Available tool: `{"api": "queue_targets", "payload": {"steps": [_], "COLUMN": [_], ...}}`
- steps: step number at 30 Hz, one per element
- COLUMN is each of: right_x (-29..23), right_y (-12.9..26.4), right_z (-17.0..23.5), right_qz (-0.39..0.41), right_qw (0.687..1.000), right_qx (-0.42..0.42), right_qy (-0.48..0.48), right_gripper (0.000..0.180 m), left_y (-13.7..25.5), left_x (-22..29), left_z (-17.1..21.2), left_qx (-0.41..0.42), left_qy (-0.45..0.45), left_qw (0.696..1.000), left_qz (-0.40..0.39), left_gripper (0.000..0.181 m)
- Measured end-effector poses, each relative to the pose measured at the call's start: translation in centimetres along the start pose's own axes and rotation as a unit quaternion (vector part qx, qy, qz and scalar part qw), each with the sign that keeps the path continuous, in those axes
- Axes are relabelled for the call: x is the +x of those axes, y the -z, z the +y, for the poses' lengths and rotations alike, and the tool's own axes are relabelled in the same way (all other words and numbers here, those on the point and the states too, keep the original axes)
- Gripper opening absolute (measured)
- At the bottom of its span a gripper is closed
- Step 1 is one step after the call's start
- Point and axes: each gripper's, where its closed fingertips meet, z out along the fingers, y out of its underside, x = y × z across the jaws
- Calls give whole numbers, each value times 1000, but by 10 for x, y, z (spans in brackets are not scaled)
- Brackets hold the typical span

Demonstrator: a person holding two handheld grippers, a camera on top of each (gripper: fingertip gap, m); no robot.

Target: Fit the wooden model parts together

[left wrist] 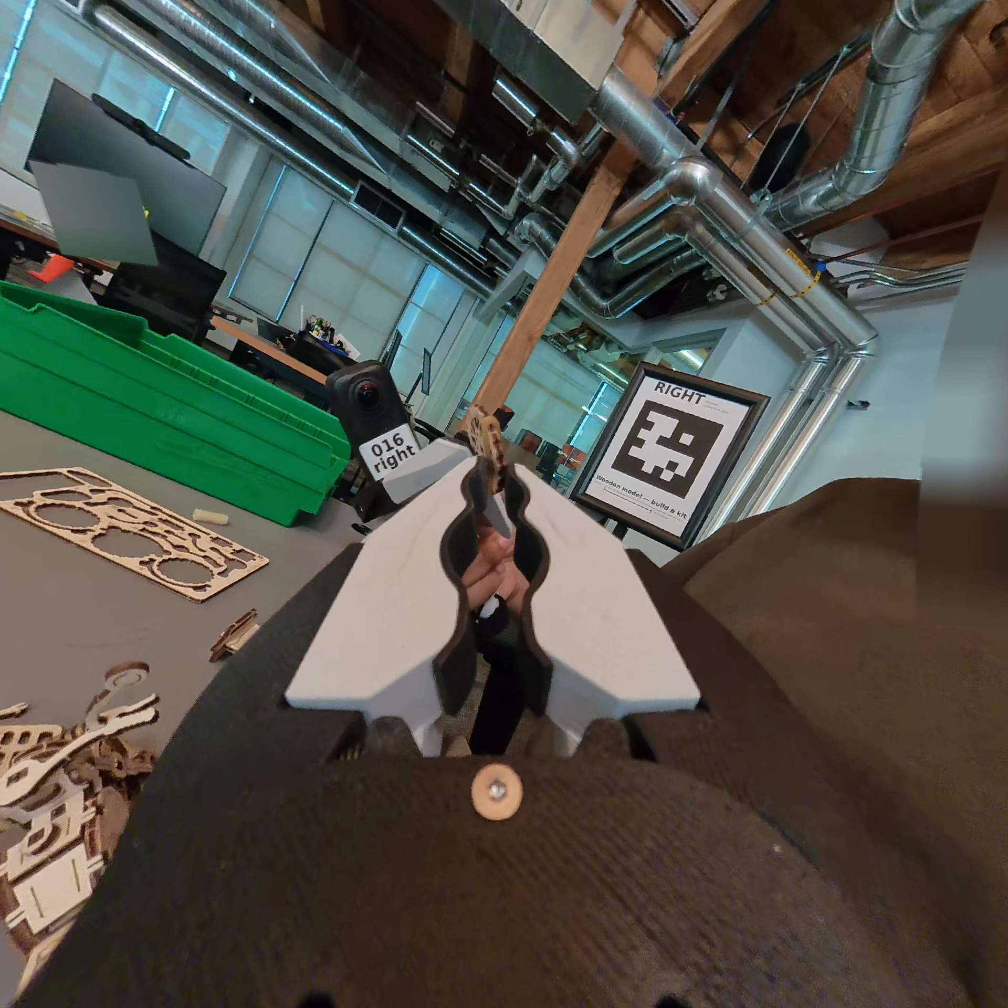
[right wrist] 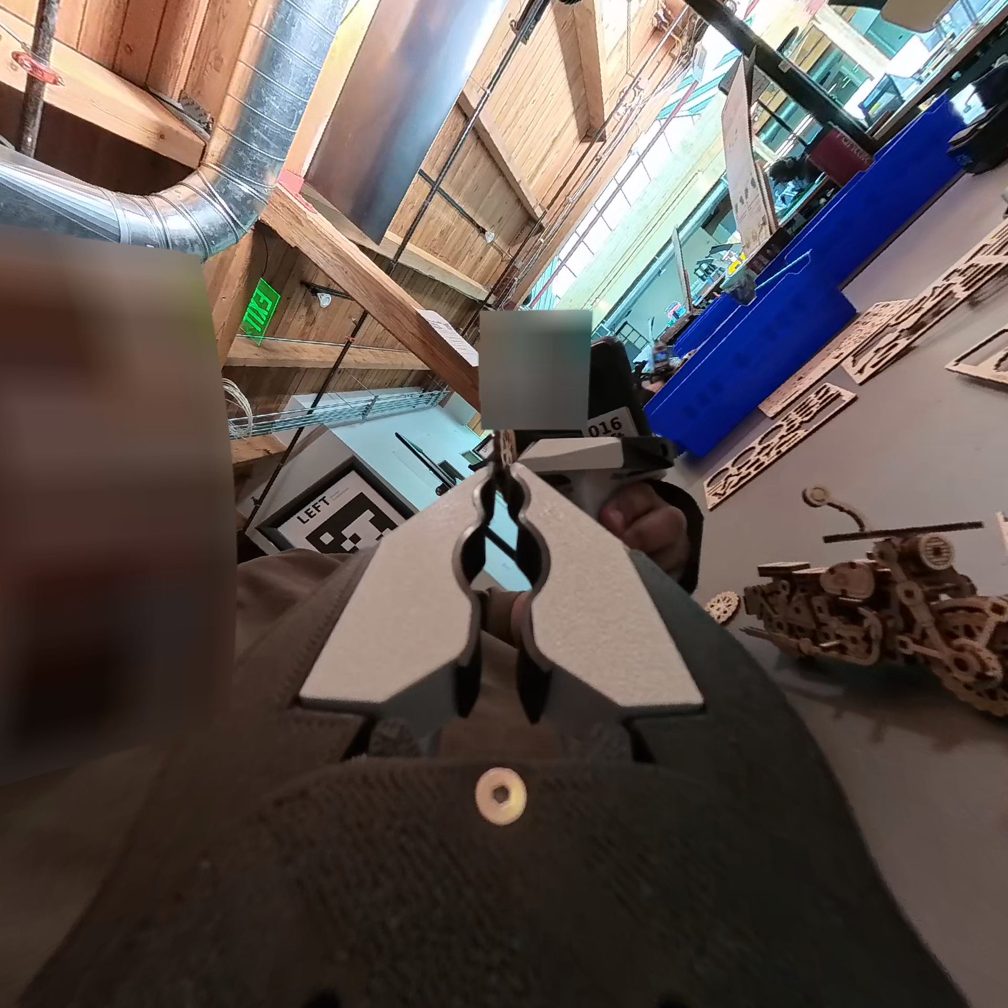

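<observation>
Left wrist view shows a big grey table [left wrist: 82,627] with a green bin [left wrist: 163,393] far on the left. A flat wooden sheet [left wrist: 125,529] with parts punched out lies near it. Loose wooden pieces [left wrist: 60,774] sit in a pile at the near left.

Right wrist view shows a blue bin [right wrist: 763,349] far on the right, more wooden sheets [right wrist: 785,442], and a half-built wooden motorbike [right wrist: 894,600] on the table. So I think a lot is built, but many parts are still left to fit.

Both tools are held up high in the air, tips meeting. The left gripper [left wrist: 489,468] is pinching a small wooden part [left wrist: 487,441] with holes. The right gripper [right wrist: 504,473] is pinching a thin dark part [right wrist: 499,463]. The two parts look pressed close together, but I cannot tell if they are joined yet.
</observation>
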Motion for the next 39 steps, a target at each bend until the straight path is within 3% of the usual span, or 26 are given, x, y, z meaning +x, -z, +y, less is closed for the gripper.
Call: {"api": "queue_targets", "payload": {"steps": [1,10,22,39], "right_x": [1,15,27,22], "right_y": [0,3,9,6], "right_z": [0,0,-5,-6], "right_qz": [5,91,173,160], "right_qw": [1000,994,977,981], "right_qx": [0,-19,-23,-16], "right_qy": [3,60,121,113], "right_gripper": [2,1,2,2], "left_y": [0,5,7,6], "left_x": [-1,-13,-32,-29], "left_z": [0,-3,5,5], "left_qx": [0,32,-12,-60], "left_qy": [1,46,35,-9], "left_qw": [1000,998,995,992], "left_qz": [-3,-18,-94,-112], "left_gripper": [3,8,1,2]}}
